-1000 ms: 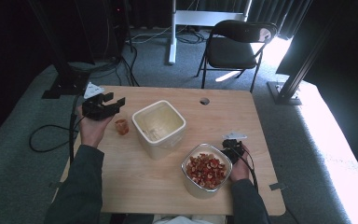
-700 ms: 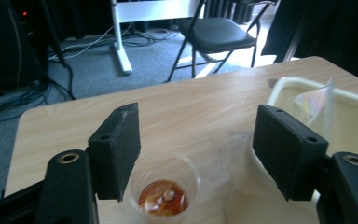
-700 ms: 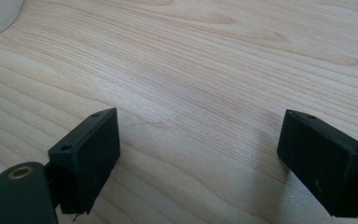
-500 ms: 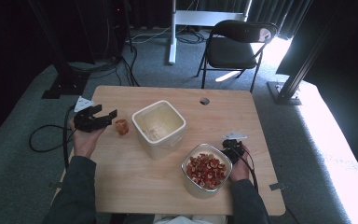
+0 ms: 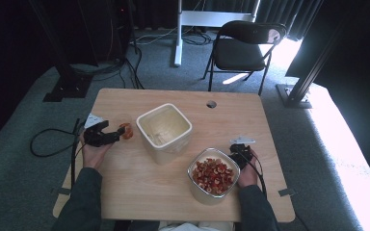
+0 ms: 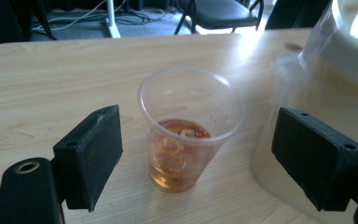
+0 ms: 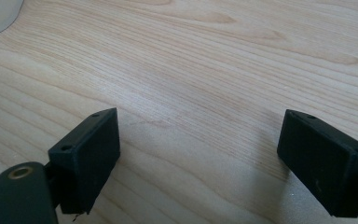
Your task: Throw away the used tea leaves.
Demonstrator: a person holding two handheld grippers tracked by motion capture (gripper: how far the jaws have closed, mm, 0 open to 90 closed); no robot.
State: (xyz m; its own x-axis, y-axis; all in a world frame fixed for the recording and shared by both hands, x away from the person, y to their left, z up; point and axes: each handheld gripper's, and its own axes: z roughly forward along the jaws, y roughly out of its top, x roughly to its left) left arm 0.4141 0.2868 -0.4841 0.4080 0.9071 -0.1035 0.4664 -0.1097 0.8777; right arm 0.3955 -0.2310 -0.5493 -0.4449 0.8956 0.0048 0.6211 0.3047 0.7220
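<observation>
Pale wooden table (image 5: 139,187) bears my clear plastic cup (image 6: 189,126) of reddish pieces, upright beside the cream square tub (image 5: 165,131); my left gripper (image 6: 200,158), jaws just opened, flanks it untouching.

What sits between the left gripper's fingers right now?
The clear plastic cup with reddish contents stands upright on the table between the left gripper's fingers, which have just been opening and stand apart from it, as the left gripper view shows.

No words, labels or numbers can be read anywhere (not on the cup (image 6: 189,128) or the tubs).
</observation>
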